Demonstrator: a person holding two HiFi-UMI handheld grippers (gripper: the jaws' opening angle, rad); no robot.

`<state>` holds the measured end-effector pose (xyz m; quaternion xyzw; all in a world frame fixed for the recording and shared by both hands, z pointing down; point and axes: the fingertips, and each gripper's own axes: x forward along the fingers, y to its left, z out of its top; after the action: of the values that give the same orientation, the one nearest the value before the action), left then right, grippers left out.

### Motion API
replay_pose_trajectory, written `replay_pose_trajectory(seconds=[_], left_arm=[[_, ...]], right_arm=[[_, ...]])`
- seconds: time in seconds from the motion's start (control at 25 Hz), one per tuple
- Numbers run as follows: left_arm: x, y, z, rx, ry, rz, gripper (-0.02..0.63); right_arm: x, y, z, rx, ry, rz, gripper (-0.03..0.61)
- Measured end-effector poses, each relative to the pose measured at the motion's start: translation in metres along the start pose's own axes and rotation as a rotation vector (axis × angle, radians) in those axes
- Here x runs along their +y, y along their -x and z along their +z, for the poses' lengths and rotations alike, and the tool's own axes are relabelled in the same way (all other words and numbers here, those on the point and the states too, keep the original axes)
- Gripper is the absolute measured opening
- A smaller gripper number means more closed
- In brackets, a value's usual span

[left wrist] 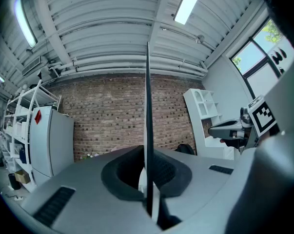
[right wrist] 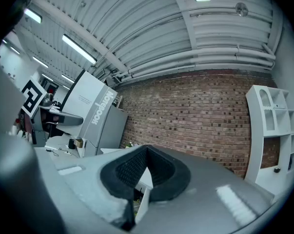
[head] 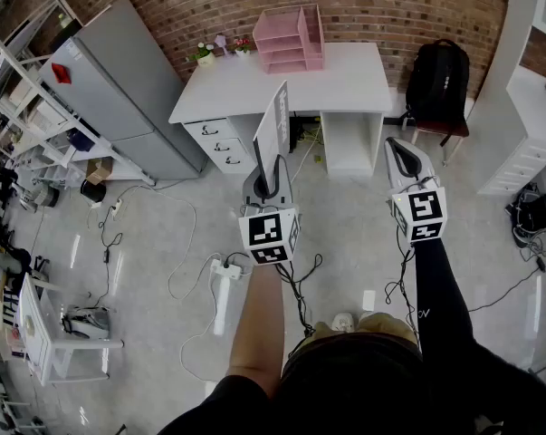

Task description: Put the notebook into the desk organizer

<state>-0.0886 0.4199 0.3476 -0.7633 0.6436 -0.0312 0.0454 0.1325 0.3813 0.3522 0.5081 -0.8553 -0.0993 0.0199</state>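
The head view looks steeply down from above the person, well back from the white desk (head: 345, 75) against the brick wall (head: 164, 7). The left gripper view rides the left gripper (head: 265, 188) and faces level along its jaws toward that wall, with the notebook (left wrist: 147, 130) edge-on close to the lens. The right gripper view rides the right gripper (head: 401, 157) and faces likewise. All three views share the wall, and each gripper view catches the other gripper at its margin.

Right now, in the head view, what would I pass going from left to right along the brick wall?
grey fridge → flower pots → pink desk organizer → black backpack → white shelf unit
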Motion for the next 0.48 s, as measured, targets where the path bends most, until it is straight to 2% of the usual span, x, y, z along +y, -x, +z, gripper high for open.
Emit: replay_pose_trajectory(seconds=[0.48], left_arm=[[0.0071,0.0089,-0.0068,0.018,0.006,0.023,0.014]], right_arm=[[-0.0039,0.0049,0.0015,-0.036,-0.052,-0.026,0.0]])
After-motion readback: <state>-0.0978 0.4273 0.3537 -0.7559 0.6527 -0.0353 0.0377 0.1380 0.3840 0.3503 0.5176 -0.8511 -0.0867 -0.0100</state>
